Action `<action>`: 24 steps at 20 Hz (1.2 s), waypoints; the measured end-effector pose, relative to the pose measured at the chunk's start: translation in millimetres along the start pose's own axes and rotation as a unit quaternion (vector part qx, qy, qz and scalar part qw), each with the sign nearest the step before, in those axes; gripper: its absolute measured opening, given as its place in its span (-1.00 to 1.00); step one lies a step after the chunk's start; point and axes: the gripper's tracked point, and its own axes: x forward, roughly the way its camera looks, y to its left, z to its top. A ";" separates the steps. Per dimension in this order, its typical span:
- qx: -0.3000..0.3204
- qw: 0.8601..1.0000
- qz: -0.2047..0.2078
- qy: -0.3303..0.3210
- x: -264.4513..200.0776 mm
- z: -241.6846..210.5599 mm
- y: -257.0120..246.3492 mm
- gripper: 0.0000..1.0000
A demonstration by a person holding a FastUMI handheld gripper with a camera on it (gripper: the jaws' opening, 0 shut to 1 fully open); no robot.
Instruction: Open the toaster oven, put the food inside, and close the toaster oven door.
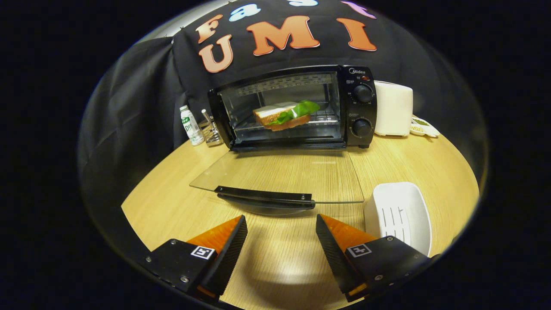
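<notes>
Sandwich of bread and green lettuce (286, 114) sits inside the black toaster oven (292, 107); its glass door (280, 176) lies flat. Empty, open gripper (282, 232) may slip off the black handle (263, 196) when lifting.

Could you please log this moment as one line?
tool: open, empty | sandwich: on oven rack | glass door: down, open | left: close door

Black toaster oven (297, 107) – glass door (280, 176) down flat, sandwich (286, 114) on rack
</notes>
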 end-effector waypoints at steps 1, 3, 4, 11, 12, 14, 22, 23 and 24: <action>-0.005 1.000 0.002 0.006 3.6 -1.3 2.8 0.92; -0.015 1.000 0.008 0.015 10.2 -0.6 12.6 0.90; -0.019 1.000 0.009 0.017 11.5 -1.0 15.2 0.89; -0.008 1.000 -0.007 0.023 19.1 7.1 24.6 0.89; -0.004 1.000 -0.007 0.017 17.1 11.2 25.2 0.89; -0.004 1.000 -0.005 -0.001 13.7 24.6 28.6 0.89; -0.020 0.996 -0.009 -0.086 -0.1 105.0 29.7 0.88; -0.016 0.995 -0.007 -0.097 -1.1 116.8 30.4 0.88; -0.014 0.994 -0.007 -0.106 -0.5 127.5 30.1 0.88</action>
